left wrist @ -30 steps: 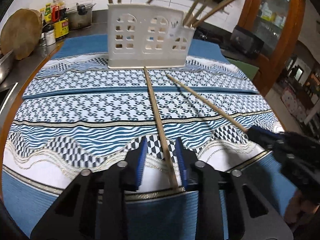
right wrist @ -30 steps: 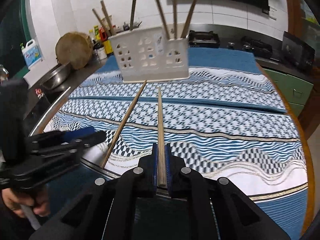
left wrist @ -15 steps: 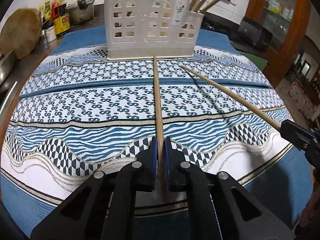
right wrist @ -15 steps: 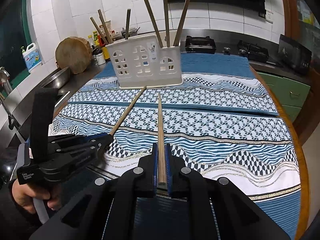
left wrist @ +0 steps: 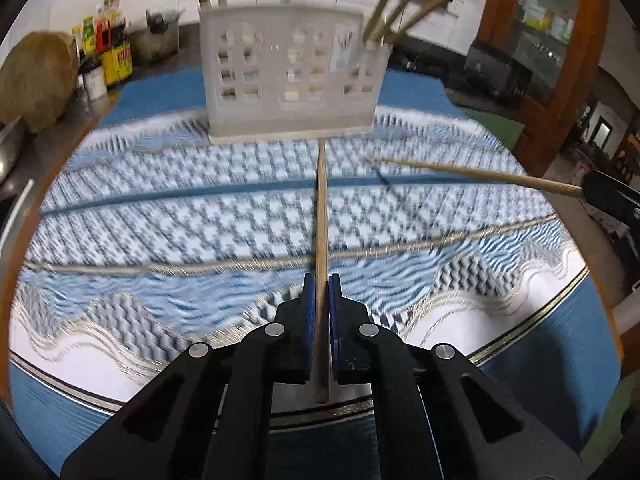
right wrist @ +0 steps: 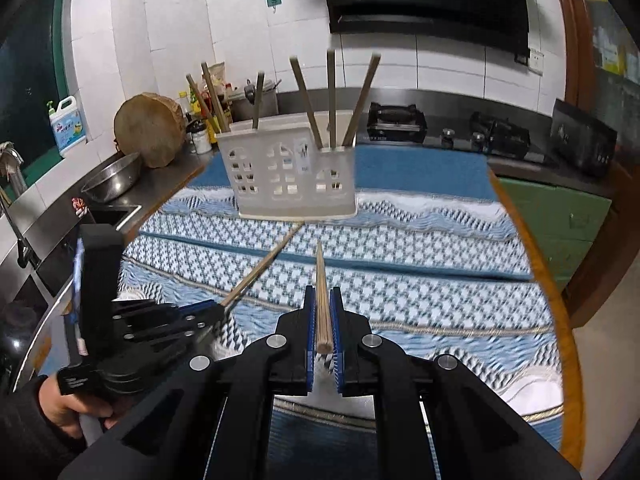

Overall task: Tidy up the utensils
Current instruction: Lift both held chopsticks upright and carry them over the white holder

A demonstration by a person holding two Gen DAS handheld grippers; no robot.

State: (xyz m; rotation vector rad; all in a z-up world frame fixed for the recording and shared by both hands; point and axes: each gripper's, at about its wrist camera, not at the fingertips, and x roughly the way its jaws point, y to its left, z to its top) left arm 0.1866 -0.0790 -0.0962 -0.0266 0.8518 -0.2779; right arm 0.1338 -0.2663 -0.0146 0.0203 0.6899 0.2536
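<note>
Looking like a home kitchen: gas stove (right wrist: 396, 122) sitting at one o'clock, sink bowl (right wrist: 112, 178) at ten, tiled wall (right wrist: 240, 20) at twelve.

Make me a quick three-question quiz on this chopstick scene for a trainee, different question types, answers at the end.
1. True or false: the left gripper has its jaws shut on a chopstick.
2. Multiple choice: the chopstick in the right gripper points toward A) the steel bowl, B) the white holder, C) the stove.
3. Fill in: in the right wrist view, the holder's right end compartment has ___ chopsticks standing in it.

Key: 1 true; 2 B; 3 three.
</note>
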